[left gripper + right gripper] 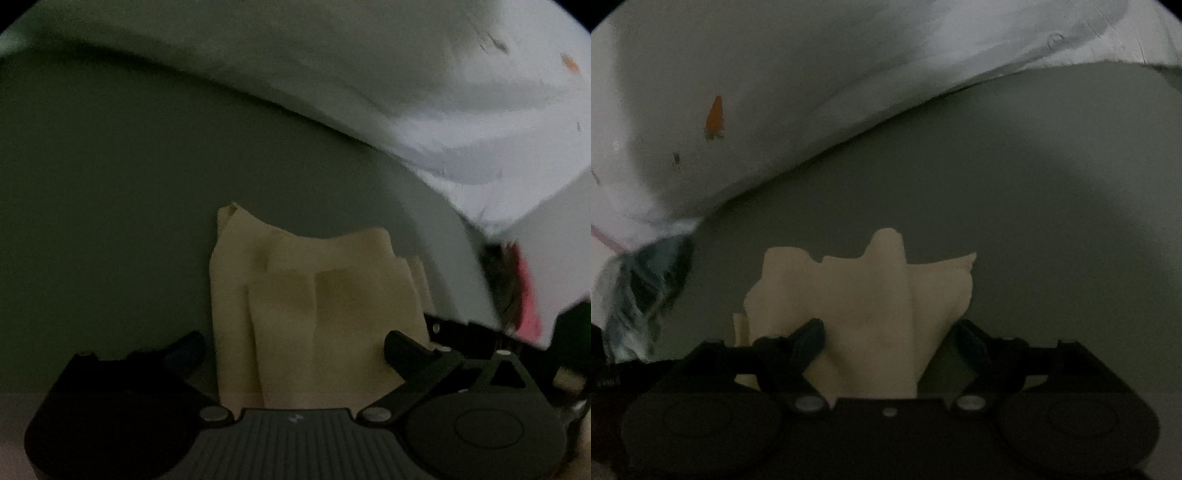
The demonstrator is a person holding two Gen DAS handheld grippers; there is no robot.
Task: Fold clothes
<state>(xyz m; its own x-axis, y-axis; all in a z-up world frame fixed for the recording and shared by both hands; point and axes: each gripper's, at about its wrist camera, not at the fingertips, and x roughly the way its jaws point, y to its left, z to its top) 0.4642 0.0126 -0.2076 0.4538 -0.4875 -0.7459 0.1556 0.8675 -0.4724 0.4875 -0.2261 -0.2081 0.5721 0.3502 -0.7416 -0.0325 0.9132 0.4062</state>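
Cream cloth [314, 306] between both wide-spread, down-tilted tools.

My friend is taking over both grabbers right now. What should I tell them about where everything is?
Left gripper: jaws wide open, holding nothing; the cream cloth lies between its fingers, not pinched.
Right gripper: also open, holding nothing; the same cloth sits between its fingers.
The cloth rests on the grey-green surface, already doubled over into layered flaps but with uneven edges. A darker bundle of fabric lies off to one side by the white wall.
Done: first folds on the cream cloth, both grips let go.
Left: probably tidy or finish this fold, then the other fabric.
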